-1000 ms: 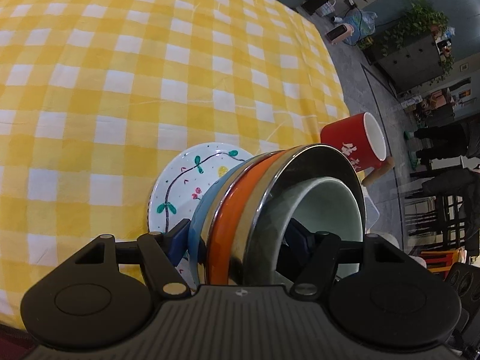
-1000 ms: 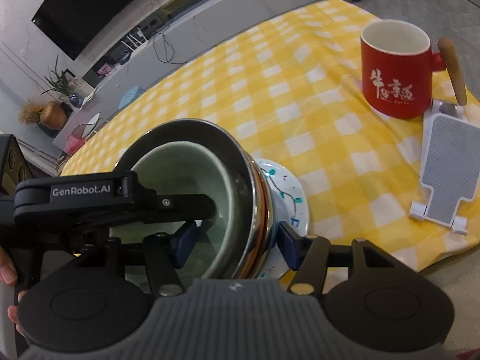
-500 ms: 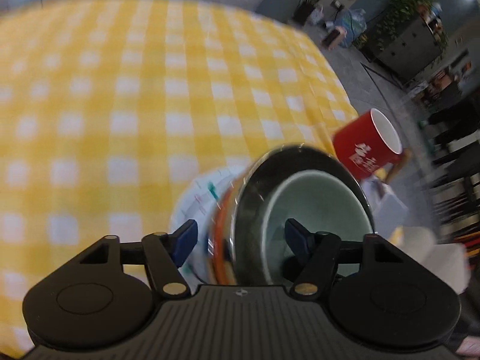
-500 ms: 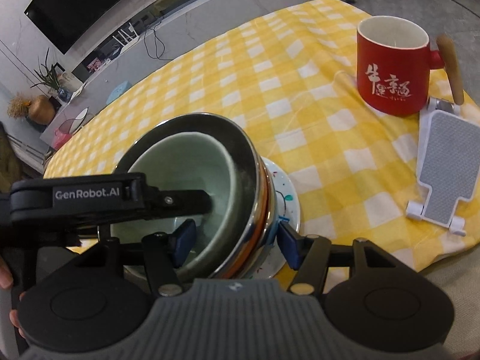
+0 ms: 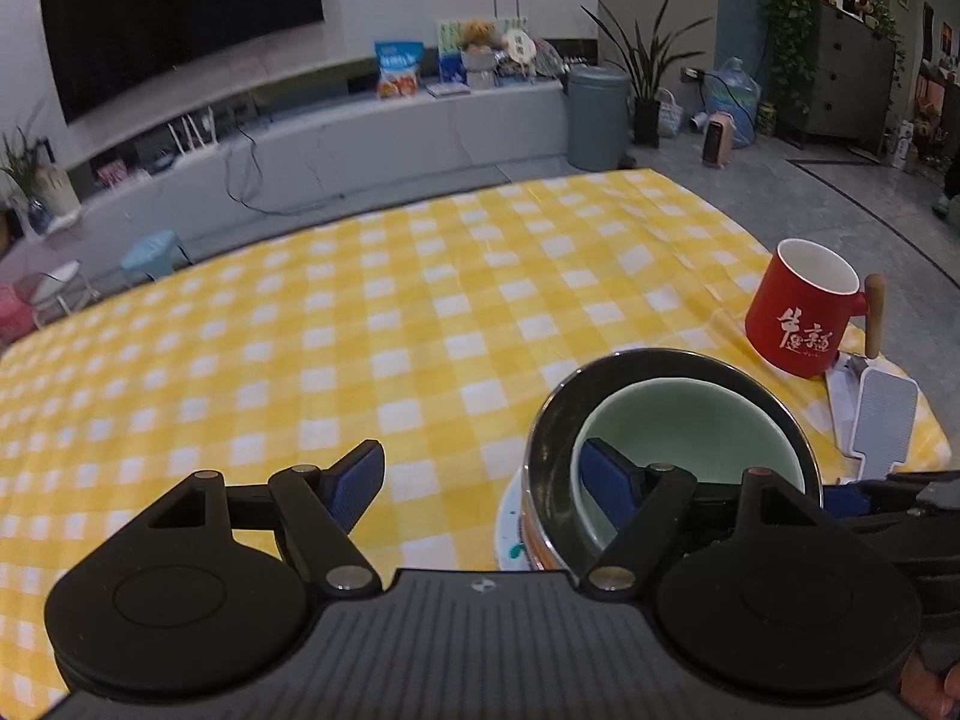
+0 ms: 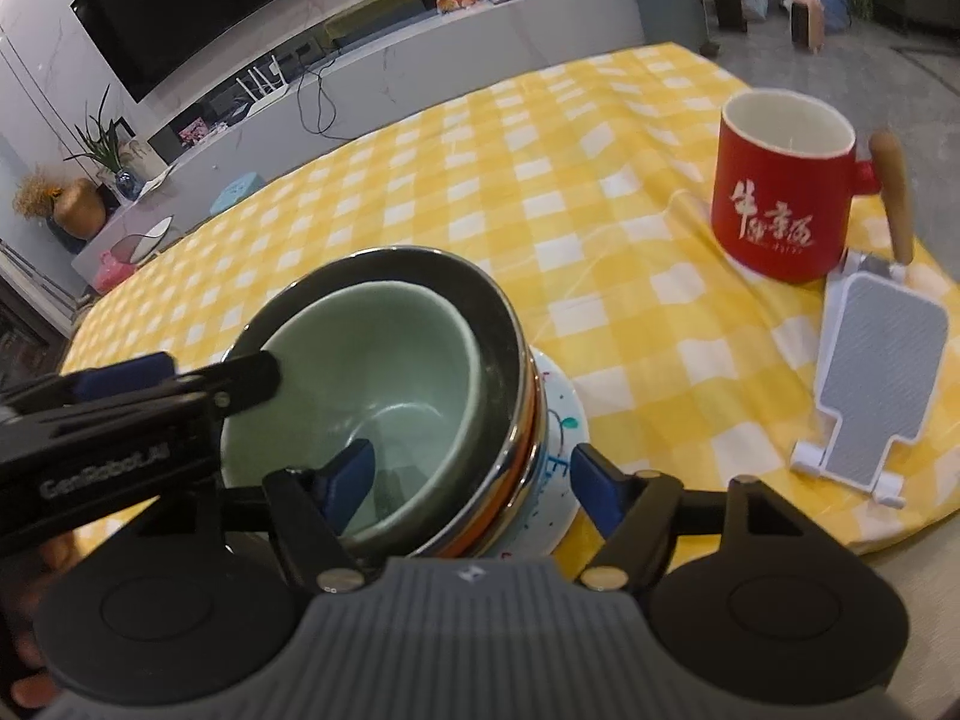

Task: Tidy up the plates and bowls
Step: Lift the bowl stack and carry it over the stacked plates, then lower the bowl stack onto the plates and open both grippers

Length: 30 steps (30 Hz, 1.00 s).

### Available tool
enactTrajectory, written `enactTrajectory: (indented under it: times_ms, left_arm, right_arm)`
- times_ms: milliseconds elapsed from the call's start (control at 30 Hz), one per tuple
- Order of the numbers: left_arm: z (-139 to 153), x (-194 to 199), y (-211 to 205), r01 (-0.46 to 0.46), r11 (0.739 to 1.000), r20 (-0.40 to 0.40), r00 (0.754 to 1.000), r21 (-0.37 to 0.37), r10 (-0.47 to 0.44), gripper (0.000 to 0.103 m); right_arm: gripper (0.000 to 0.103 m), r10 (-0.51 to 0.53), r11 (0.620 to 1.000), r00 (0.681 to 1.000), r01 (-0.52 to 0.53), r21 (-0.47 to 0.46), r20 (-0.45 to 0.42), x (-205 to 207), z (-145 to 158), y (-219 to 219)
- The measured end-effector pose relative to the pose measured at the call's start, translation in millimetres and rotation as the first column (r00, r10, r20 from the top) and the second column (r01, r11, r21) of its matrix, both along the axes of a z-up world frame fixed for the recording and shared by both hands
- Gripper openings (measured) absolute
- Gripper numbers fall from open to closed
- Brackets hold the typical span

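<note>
The stack of bowls [image 6: 384, 396] sat near the front edge of the desk [image 6: 540, 192], on its yellow-and-white checked cloth: a pale green bowl [image 6: 360, 372] nested inside a dark metal bowl [image 6: 492, 324], with an orange rim and more rims under that, all resting on a white painted plate [image 6: 558, 420]. The right claw [image 6: 471, 480] straddled the near side of the stack, one blue pad inside the green bowl and the other outside beside the plate; its jaws had just been opening, and the pads stood apart from the rims rather than pressing on them. The left claw [image 5: 486, 474] was spread wide, its jaws having just been opening too; one blue pad hung over the bare cloth to the left of the stack and the other over the green bowl [image 5: 684, 444], with nothing pinched between them. In the right wrist view its black finger reached across the bowl's left rim. To the right of the stack stood a red mug [image 6: 786, 186] with white characters and a wooden handle, and just beside it a white and grey phone stand [image 6: 882, 372] leaned near the desk's right edge.
</note>
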<state>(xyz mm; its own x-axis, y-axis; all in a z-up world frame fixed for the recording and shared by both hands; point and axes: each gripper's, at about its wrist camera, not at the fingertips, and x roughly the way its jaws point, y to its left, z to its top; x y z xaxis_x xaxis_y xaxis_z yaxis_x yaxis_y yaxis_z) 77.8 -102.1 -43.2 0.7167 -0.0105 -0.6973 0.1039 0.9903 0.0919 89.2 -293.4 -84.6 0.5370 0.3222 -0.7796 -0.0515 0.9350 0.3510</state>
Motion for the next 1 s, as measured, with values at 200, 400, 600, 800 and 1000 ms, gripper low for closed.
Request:
enactTrajectory:
  times_ms: [200, 400, 600, 800, 1000]
  left_arm:
    - [21.8, -19.6, 2.2, -0.034, 0.999, 0.054, 0.998, 0.005, 0.034, 0.088]
    - [45.3, -50.2, 5.6, -0.034, 0.999, 0.101, 0.994, -0.026, 0.037, 0.088]
    - [58.6, -77.7, 8.1, -0.025, 0.999, 0.148, 0.989, -0.041, 0.031, 0.087]
    - [57.6, -86.8, 19.0, -0.048, 0.995, 0.136, 0.989, -0.082, 0.059, 0.088]
    - [43.3, -90.6, 28.0, -0.066, 0.995, 0.123, 0.99, -0.069, 0.074, 0.088]
  right_arm:
    - [0.078, 0.003, 0.997, 0.993, 0.006, -0.077, 0.121, -14.8, 21.5, 5.9]
    - [0.085, -0.038, 0.981, 0.963, 0.086, -0.172, 0.267, -40.2, 55.6, 5.1]
    - [0.091, -0.088, 0.952, 0.887, 0.209, -0.225, 0.453, -82.8, 90.8, -5.0]
    - [0.092, -0.039, 0.956, 0.877, 0.172, -0.237, 0.479, -116.2, 110.0, -4.1]
    - [0.094, 0.008, 0.971, 0.919, 0.087, -0.222, 0.395, -134.5, 101.6, 10.9]
